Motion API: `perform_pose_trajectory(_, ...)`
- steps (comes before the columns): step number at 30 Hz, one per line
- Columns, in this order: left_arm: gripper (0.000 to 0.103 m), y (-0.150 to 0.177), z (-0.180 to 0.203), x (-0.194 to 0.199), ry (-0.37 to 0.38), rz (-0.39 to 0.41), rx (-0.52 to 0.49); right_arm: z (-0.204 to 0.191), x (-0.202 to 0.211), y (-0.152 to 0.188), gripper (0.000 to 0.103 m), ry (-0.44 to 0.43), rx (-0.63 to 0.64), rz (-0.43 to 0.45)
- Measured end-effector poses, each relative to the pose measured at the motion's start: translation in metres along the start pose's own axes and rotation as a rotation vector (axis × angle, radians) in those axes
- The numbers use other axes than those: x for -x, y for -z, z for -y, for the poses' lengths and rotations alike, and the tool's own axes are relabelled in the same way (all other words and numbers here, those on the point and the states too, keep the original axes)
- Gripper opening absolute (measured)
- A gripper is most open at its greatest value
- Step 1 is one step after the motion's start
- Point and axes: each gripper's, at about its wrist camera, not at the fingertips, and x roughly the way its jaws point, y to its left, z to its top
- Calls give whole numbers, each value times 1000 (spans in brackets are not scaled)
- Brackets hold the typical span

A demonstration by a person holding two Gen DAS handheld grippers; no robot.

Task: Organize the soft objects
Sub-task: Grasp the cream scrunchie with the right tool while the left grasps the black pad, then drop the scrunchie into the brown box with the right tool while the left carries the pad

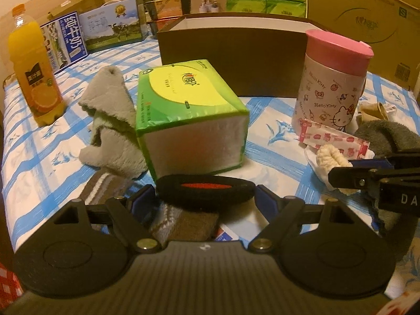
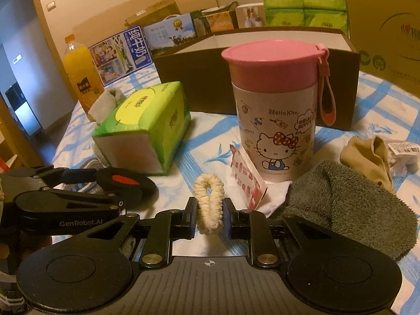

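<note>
On the left, the left gripper (image 1: 206,193) stands spread wide around a black hair scrunchie (image 1: 206,191) with a red patch. The band spans the whole gap between the pads, so it looks held stretched rather than loose, over a striped grey sock (image 1: 183,223) on the blue-checked bedsheet (image 1: 273,157). To its right, the right gripper (image 2: 210,214) is nearly closed, pinching a cream knitted scrunchie (image 2: 208,204) upright between its pads. I judge the step to be collecting the small soft items; next, both should be carried over the green tissue pack (image 1: 189,110) to the open brown cardboard box (image 1: 236,60) behind and released there. Readable writing: "纯牛奶" on the milk carton (image 1: 67,44), "Hello Kitty" on the pink-lidded cup (image 2: 274,110), "GenRobot.AI" on the gripper arm.
</note>
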Motion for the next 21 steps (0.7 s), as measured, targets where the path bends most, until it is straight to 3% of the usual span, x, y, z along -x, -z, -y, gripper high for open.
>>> perform_pose_trajectory(12,87,-1,-5,-22,22,-28,30,2,-11,-2,21,0,-13,-17)
perform_pose_trajectory(21,76,1,-6,-18,18,-11,38,0,-6,-3,21,-1,-10,-9)
